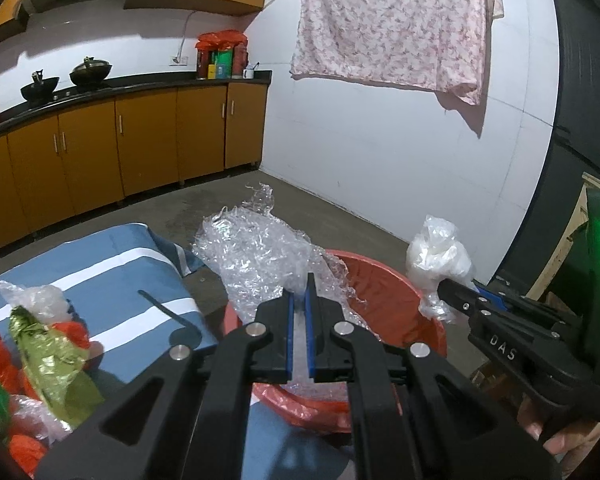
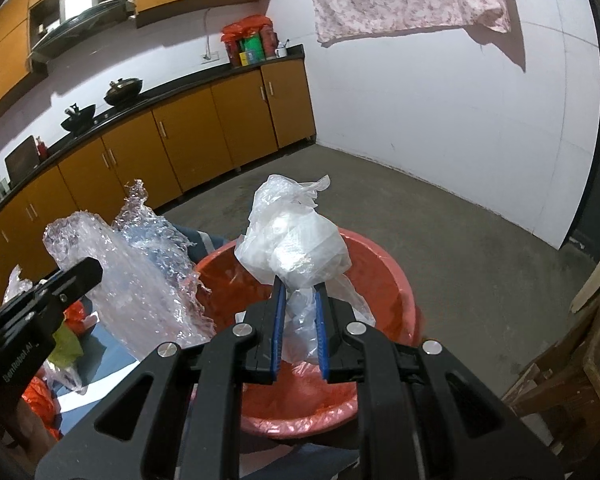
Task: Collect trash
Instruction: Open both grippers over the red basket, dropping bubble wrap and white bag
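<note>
Both claws are clamped on trash above the round red plastic basin (image 2: 384, 280). Left claw (image 1: 300, 292) pinches a crumpled sheet of clear bubble wrap (image 1: 256, 252) over the basin's near-left rim; right claw (image 2: 300, 300) grips a knotted translucent white plastic bag (image 2: 300, 248) that sticks up past its fingertips.

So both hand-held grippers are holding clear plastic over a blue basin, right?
Not quite: the basin is red, not blue, as the right wrist view shows. Both hand-held grippers do hold plastic over it: the left bubble wrap, the right a clear bag.
</note>
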Demonstrator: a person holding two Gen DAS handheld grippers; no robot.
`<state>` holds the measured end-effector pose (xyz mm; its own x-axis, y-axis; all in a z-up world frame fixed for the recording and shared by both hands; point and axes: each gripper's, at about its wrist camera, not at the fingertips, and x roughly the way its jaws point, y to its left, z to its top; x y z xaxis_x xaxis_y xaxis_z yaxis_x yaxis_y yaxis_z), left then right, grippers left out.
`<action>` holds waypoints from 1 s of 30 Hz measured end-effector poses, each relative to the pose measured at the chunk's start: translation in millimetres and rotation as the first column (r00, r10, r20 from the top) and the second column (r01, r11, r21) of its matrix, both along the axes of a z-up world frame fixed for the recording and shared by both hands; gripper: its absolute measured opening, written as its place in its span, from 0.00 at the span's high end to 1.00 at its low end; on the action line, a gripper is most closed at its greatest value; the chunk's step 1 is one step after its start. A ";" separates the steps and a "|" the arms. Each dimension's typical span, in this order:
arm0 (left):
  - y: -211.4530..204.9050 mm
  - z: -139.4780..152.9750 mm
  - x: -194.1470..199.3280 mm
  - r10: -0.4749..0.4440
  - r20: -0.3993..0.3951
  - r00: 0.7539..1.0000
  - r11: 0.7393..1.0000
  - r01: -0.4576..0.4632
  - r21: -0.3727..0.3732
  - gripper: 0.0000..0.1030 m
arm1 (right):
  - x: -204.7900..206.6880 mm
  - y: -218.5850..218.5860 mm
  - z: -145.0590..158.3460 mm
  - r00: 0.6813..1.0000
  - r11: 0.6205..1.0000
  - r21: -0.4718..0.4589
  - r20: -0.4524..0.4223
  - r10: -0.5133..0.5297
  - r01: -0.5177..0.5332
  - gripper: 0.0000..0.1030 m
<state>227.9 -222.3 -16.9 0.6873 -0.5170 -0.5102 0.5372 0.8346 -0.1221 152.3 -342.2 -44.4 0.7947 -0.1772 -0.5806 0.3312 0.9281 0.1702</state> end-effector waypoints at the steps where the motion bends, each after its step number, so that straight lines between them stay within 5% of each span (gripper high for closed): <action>1: -1.7 -0.9 0.9 -0.002 -0.001 1.000 1.000 0.002 0.000 0.94 | 0.4 -0.5 -0.9 1.000 1.000 0.000 0.000 -0.002 0.002 0.86; 13: -19.7 -15.1 15.7 -0.029 -0.026 0.999 1.000 0.030 0.010 0.90 | 12.4 -7.9 -7.3 1.000 0.998 0.058 0.018 -0.005 0.004 0.86; 17: -14.4 -18.9 22.7 -0.007 -0.047 0.999 1.000 0.007 0.008 0.68 | 14.2 -10.3 -6.5 0.999 0.997 0.082 0.035 0.010 -0.013 0.71; 21: -4.5 -16.8 23.7 0.020 -0.052 0.998 1.000 -0.019 0.009 0.62 | 8.6 -11.5 -6.6 0.999 0.997 0.071 0.037 0.004 -0.007 0.58; 26: 19.7 -8.0 13.9 0.080 -0.042 0.996 0.997 -0.081 -0.007 0.43 | -8.5 -7.0 -7.0 0.999 0.999 0.047 0.043 -0.014 0.012 0.30; 30: 42.4 -0.6 -10.7 0.130 0.008 0.991 0.991 -0.130 0.014 0.31 | -22.2 6.7 -6.9 0.999 1.000 -0.006 0.042 -0.011 0.011 0.18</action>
<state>217.2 -179.9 -17.5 0.7518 -0.4157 -0.5119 0.4248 0.8990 -0.1062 130.1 -335.6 -51.3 0.8165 -0.1896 -0.5454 0.3343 0.9254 0.1787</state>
